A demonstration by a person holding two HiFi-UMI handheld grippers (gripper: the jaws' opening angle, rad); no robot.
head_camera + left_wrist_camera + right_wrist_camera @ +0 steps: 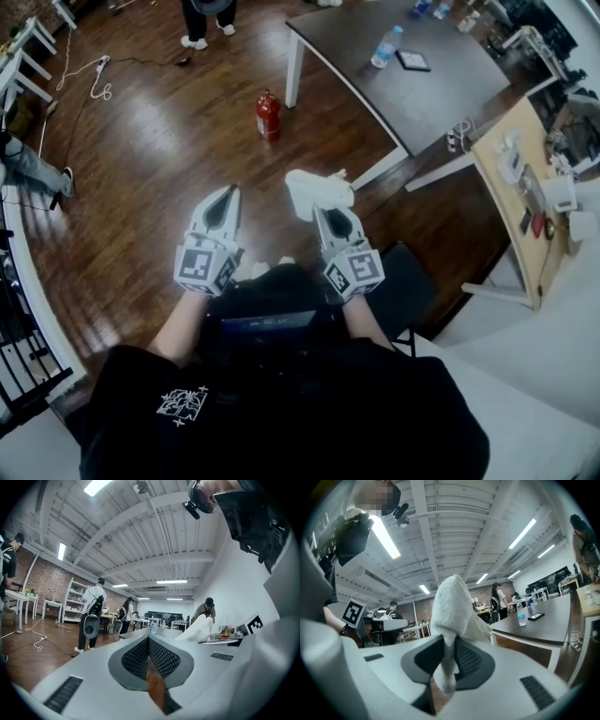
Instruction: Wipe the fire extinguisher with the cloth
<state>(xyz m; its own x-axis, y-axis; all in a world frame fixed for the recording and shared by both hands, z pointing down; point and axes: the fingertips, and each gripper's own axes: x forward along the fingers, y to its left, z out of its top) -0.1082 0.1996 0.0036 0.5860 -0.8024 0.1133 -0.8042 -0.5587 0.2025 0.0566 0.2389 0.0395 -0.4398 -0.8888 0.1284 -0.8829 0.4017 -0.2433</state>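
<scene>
A red fire extinguisher (268,113) stands upright on the wooden floor beside a table leg, well ahead of both grippers. My right gripper (330,212) is shut on a white cloth (318,192), which bunches up above its tips; in the right gripper view the cloth (451,616) is pinched between the dark pads. My left gripper (223,203) is held level beside it, jaws closed together with nothing between them. The left gripper (149,645) shows its mesh pads meeting, with the cloth (197,629) off to the right.
A dark table (403,84) with white legs stands ahead right, carrying a water bottle (385,46) and a tablet (412,60). A person's feet (207,36) are at the far end. Cables (94,80) lie on the floor left. A wooden desk (525,187) is at right.
</scene>
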